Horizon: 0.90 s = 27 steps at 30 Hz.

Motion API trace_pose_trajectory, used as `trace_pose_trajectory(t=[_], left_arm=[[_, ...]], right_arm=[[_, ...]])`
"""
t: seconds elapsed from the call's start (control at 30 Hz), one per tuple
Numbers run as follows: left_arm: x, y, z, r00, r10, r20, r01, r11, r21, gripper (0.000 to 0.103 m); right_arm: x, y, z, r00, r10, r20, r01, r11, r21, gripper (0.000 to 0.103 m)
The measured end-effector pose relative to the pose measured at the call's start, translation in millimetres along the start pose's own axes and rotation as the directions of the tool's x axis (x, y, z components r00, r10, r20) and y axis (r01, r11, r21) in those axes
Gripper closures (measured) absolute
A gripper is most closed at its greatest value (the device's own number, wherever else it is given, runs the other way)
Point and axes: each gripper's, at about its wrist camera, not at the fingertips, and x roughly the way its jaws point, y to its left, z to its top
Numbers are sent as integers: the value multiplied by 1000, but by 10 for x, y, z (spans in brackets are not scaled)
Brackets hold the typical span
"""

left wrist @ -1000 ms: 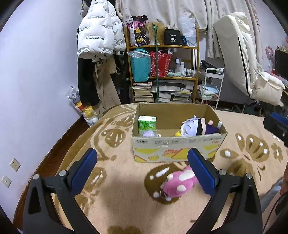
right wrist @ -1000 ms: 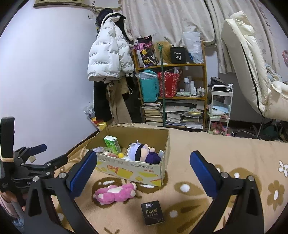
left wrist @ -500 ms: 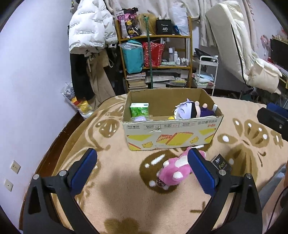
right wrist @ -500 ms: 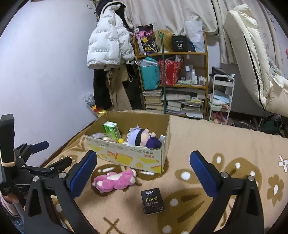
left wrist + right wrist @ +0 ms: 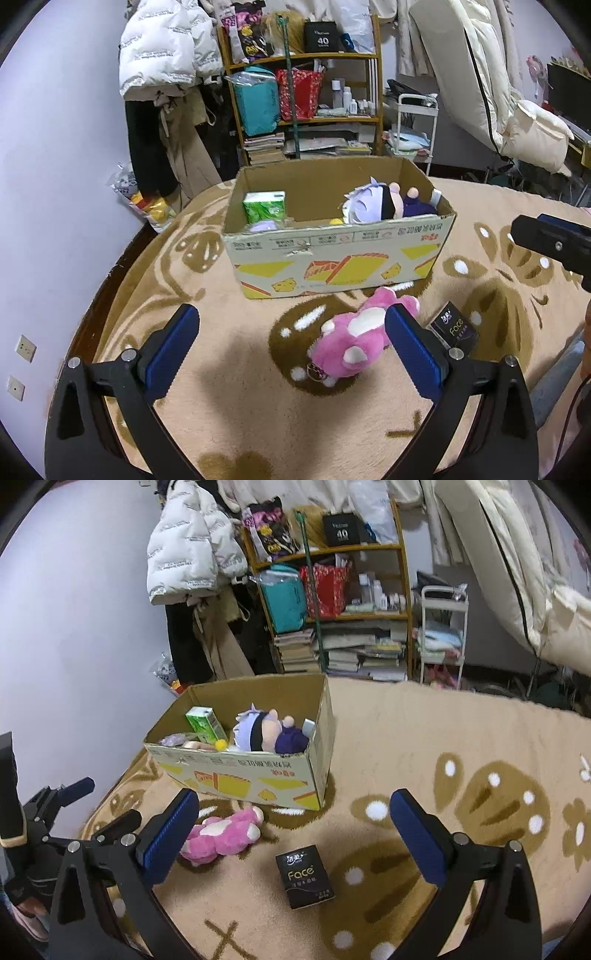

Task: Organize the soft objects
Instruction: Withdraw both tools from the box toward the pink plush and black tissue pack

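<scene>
A pink plush toy [image 5: 354,336] lies on the patterned carpet [image 5: 229,398] just near of the cardboard box [image 5: 340,258], which holds a doll [image 5: 373,206] and a green pack [image 5: 264,207]. To its right lies a black pack [image 5: 305,876] reading "Face". Left tongs [image 5: 291,350] and right tongs [image 5: 295,834] both gape wide, holding nothing.

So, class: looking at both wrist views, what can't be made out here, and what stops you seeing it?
- Cardboard box floor: hidden by its front wall, both views.
- Pink plush toy: partly behind the left hand-held gripper finger, left view; its face is not visible.
- Purple item in the box: mostly below the rim, unidentifiable.
- Black tissue pack: small print unreadable.
- Right hand-held gripper: cut off by the edge in the left view.
</scene>
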Motion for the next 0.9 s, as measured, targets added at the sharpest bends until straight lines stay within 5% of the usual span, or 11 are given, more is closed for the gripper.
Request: trace_pose_trajectory(t=[0.53,0.9], left_arm=[[371,-214,-34,996,-46,-75,50,997,50,3],[600,-336,-116,985,-80,-153,91,993,70,3]], right_arm=[[427,-122,-64,988,-29,-150,34,999,32,0],[709,-176,-174,960,-43,-276,56,998,39,0]])
